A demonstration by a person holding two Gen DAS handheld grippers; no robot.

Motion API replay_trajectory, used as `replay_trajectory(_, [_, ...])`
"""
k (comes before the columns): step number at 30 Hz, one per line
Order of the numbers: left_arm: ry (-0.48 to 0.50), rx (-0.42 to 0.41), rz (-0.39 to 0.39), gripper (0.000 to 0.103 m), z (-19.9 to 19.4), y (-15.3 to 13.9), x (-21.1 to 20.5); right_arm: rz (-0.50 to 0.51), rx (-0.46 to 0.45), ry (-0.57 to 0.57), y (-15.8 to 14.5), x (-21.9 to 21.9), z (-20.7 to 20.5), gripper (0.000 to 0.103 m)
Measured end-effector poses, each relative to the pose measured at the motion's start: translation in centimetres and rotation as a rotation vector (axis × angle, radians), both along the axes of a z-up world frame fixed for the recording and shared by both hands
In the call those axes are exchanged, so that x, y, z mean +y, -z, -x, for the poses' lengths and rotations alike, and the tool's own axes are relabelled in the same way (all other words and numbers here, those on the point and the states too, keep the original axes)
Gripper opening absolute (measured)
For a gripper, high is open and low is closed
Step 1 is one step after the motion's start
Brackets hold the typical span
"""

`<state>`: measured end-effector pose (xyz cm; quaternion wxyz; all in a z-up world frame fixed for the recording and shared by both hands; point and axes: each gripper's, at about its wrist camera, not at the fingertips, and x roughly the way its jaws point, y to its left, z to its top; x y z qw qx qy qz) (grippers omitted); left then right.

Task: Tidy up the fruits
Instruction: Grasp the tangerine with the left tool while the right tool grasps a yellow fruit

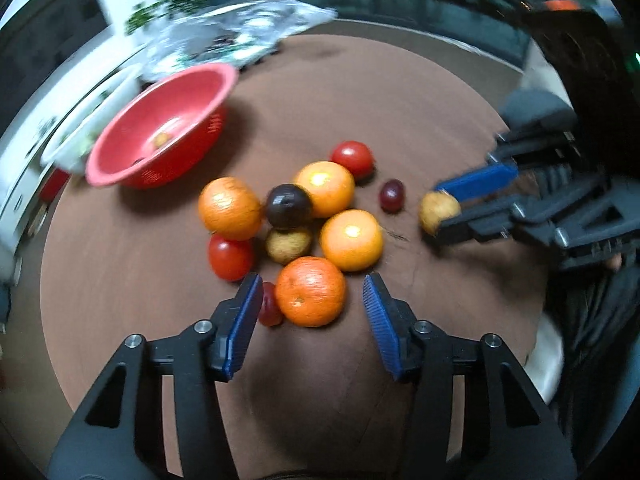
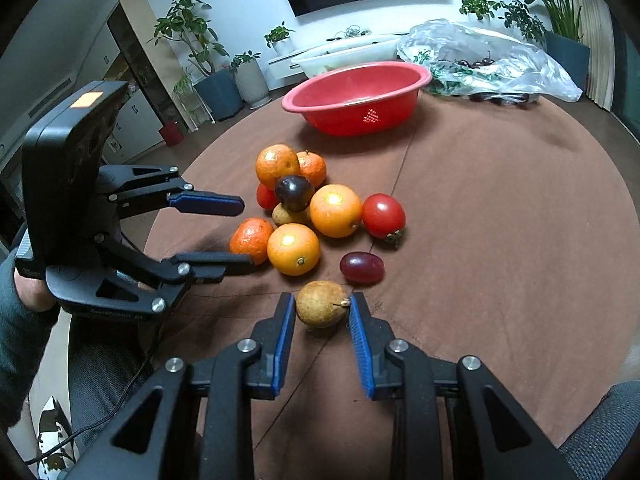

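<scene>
A heap of fruit lies mid-table: several oranges, two red tomatoes [image 1: 352,158], a dark plum [image 1: 288,205], a brown longan-like fruit [image 1: 288,244] and a red grape [image 2: 362,267]. My left gripper [image 1: 311,278] is open and straddles the nearest orange [image 1: 310,292], with small gaps on both sides. A small red grape [image 1: 270,310] sits by its left pad. My right gripper [image 2: 322,298] is shut on a small brown round fruit [image 2: 320,304] at the table surface. The red perforated bowl [image 2: 356,96] stands beyond the heap, with a small fruit or two inside [image 1: 160,140].
A clear plastic bag [image 2: 480,64] with dark cherries and greens lies at the far edge of the round brown table [image 2: 500,200]. A white dish [image 2: 344,56] stands behind the red bowl. Potted plants and a cabinet stand beyond the table. A person's sleeve [image 2: 16,320] shows at the left.
</scene>
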<state>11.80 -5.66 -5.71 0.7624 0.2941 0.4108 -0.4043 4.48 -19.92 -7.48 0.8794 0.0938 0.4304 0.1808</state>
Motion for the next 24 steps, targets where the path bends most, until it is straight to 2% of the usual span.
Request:
replay_trajectory(4, [0.102, -0.014, -0.054, 0.050, 0.4, 0.3, -0.8, -0.009, 0.006, 0.002, 0.2, -0.2, 0.0, 0.031])
replay_trajectory(7, [0.135, -0.026, -0.096, 0.048, 0.2, 0.6, -1.5, -0.011, 0.007, 0.003, 0.2, -0.2, 0.0, 0.031])
replay_trajectory(15, [0.140, -0.007, -0.097, 0.034, -0.7, 0.6, -1.7, -0.023, 0.008, 0.011, 0.4, -0.6, -0.1, 0.031])
replay_trajectory(24, [0.143, -0.008, -0.107, 0.037, -0.8, 0.6, -1.8, -0.025, 0.012, 0.006, 0.4, -0.5, -0.1, 0.031])
